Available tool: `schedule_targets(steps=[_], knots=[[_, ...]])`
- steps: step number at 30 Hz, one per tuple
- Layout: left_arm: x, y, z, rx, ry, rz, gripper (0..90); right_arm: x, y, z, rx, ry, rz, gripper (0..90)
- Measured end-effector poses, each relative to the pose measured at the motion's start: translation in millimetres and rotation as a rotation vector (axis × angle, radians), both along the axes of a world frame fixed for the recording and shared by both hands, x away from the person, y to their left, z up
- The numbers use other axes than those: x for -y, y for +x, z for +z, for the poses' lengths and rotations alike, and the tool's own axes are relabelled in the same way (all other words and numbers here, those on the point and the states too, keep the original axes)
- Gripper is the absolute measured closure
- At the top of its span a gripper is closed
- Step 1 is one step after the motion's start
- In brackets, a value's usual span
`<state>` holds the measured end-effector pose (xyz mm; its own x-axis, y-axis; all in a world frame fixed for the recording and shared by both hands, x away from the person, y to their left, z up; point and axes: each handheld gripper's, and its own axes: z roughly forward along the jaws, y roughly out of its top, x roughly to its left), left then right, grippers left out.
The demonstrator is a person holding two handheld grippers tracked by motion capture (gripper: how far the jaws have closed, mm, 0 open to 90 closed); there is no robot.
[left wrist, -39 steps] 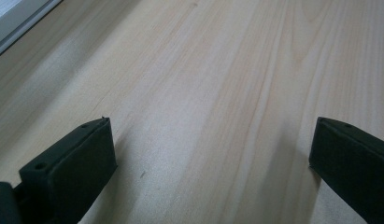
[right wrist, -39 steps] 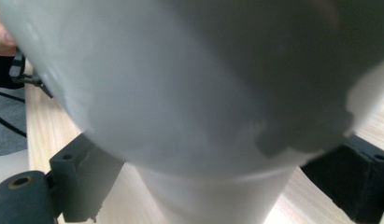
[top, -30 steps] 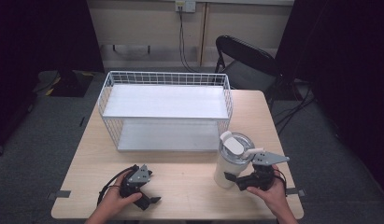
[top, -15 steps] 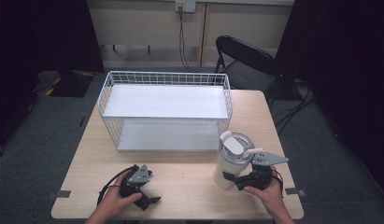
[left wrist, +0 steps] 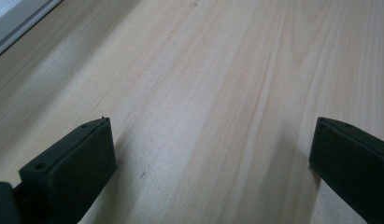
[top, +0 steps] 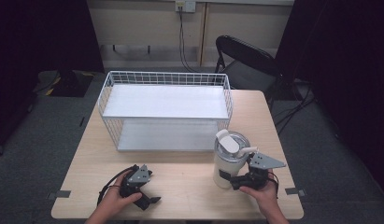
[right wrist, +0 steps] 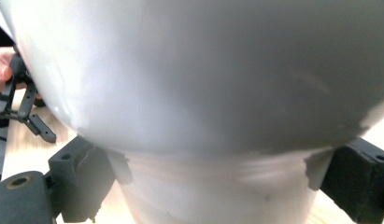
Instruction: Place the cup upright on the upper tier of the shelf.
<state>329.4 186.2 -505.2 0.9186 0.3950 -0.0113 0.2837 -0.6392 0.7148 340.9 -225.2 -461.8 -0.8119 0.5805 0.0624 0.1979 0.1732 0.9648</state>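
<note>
- The tall white insulated tumbler with a grey-and-white lid (top: 229, 158) stands upright on the light wooden desk (top: 189, 186), at about 4 o'clock from the desk's centre and near its front right part.
- The right hand-held gripper (top: 236, 183) sits at 4 o'clock of the tumbler's base, held by the person's right hand (top: 262, 193). In the right gripper view (right wrist: 213, 186) its two black jaws flank the narrow lower body of the tumbler, one on each side and right up against it; they pinch the tumbler.
- The left hand-held gripper (top: 152, 200) rests low over the desk at about 7 o'clock from the centre, held by the left hand (top: 116, 200). In the left gripper view (left wrist: 210, 154) its jaws are spread wide, with bare wood between them.
- A white wire basket with a flat white shelf inside (top: 166, 77) stands at 12 o'clock on the desk; the tumbler is just beside its front right corner, apart from the wire.
- A black folding chair (top: 245, 58) stands behind the desk at 1 o'clock.
</note>
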Motion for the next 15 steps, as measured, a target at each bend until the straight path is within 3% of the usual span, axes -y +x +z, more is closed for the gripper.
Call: schedule_targets(steps=[7,12,15], knots=[[0.0,0.0,0.0,0.000,0.000,0.000,0.0,1.9,-1.9,0.4,0.027,-0.010,0.001,9.3],[0.0,0.0,0.1,0.000,0.001,0.000,0.0,4.3,-2.0,0.9,0.008,0.036,-0.001,9.4],[0.0,0.0,0.0,0.000,0.000,0.000,0.0,5.8,-1.6,4.6,0.016,0.035,-0.006,9.4]])
